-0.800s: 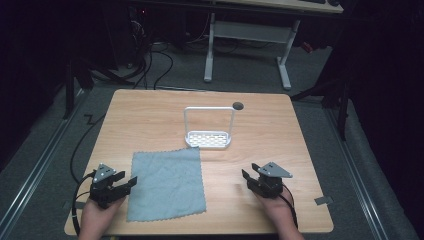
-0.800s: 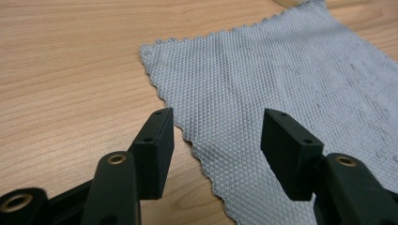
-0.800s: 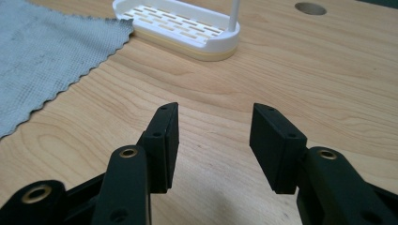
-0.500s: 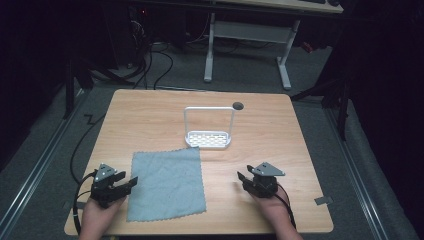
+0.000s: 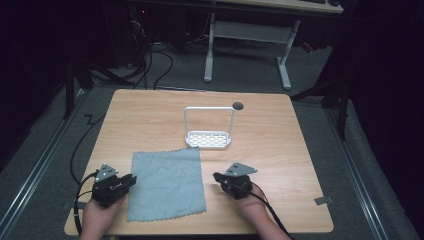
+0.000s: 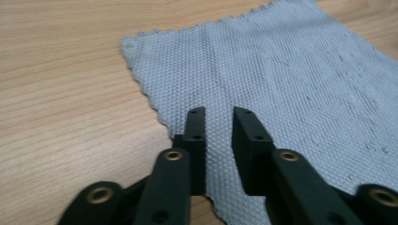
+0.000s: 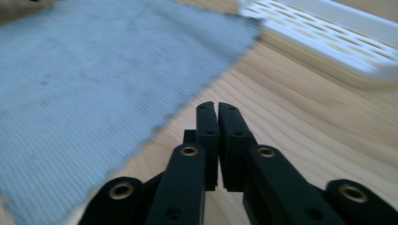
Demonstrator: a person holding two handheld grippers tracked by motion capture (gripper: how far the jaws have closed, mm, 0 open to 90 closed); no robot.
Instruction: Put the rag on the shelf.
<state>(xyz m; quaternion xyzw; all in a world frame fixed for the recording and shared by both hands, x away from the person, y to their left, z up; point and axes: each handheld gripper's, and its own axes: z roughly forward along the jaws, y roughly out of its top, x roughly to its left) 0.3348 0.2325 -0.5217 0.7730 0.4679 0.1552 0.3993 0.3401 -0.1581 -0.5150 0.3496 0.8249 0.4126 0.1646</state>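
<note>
A grey-blue cloth (image 5: 167, 182) lies flat on the wooden table (image 5: 280, 145), near its front edge. My left gripper (image 5: 131, 181) sits at the cloth's left edge, held by a hand. In the left gripper view its jaws (image 6: 219, 112) stand a narrow gap apart over the cloth (image 6: 281, 70), with nothing pinched between them. My right gripper (image 5: 218, 177) is just off the cloth's right edge and points toward it. In the right gripper view its jaws (image 7: 217, 107) are shut over bare wood, with the cloth (image 7: 84, 70) ahead and to the left.
A white perforated tray with a tall wire handle (image 5: 209, 140) stands behind the cloth at mid-table; its base (image 7: 324, 37) lies ahead and to the right of my right gripper. A small dark disc (image 5: 238, 105) sits near the far edge. A desk frame and cables are on the floor beyond.
My right gripper has moved left across the table toward the cloth's right edge. The left gripper and the cloth have stayed where they were.
</note>
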